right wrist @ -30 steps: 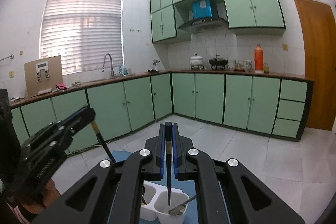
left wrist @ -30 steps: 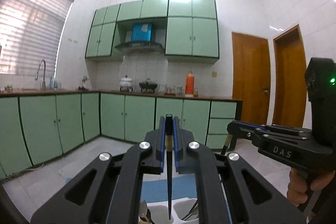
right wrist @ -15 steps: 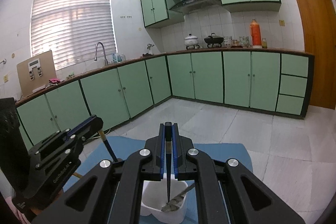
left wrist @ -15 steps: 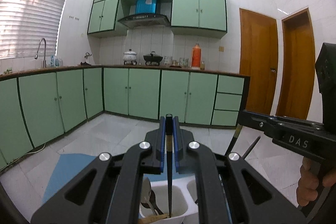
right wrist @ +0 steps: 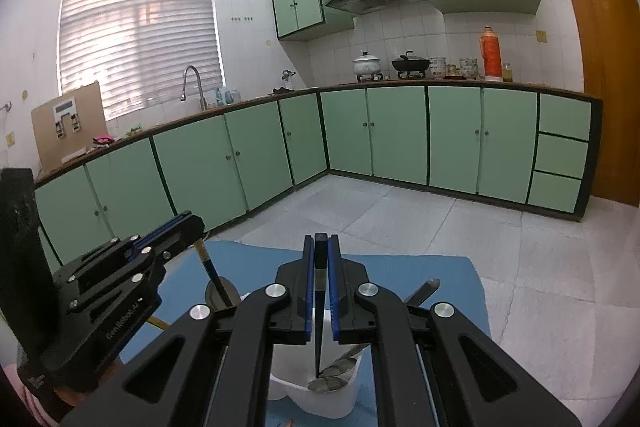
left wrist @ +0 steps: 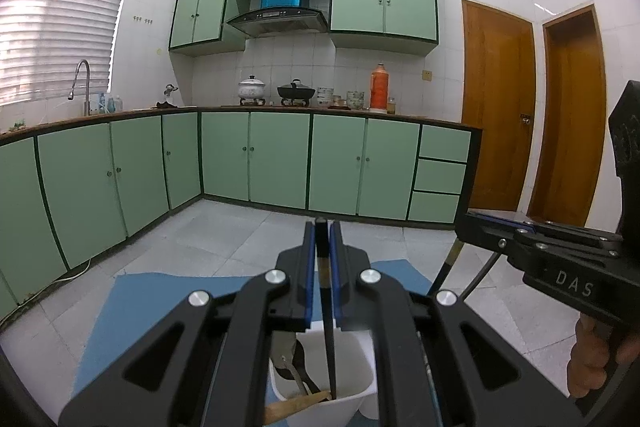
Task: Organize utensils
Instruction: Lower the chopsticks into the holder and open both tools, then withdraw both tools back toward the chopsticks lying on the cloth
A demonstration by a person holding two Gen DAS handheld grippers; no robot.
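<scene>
My left gripper (left wrist: 321,231) is shut on a black chopstick (left wrist: 329,351) that points down into a white utensil holder (left wrist: 352,405) holding spoons and a wooden utensil. My right gripper (right wrist: 320,243) is shut on a second black chopstick (right wrist: 318,339), its tip down in a white holder compartment (right wrist: 340,401) with metal spoons. In the left wrist view the right gripper (left wrist: 496,223) shows at the right with its chopstick (left wrist: 444,269) slanting down. In the right wrist view the left gripper (right wrist: 188,223) shows at the left with its chopstick (right wrist: 214,273).
The holder stands on a blue mat (right wrist: 420,275) on a tiled surface (left wrist: 224,235). Green cabinets (left wrist: 280,159) run along the back and left under a counter with pots and a red thermos (left wrist: 378,87). Wooden doors (left wrist: 496,107) are at the right.
Both grippers have come down and tilted forward with their chopsticks. The holder and blue mat show more, and the chopstick tips have gone lower into the compartments.
</scene>
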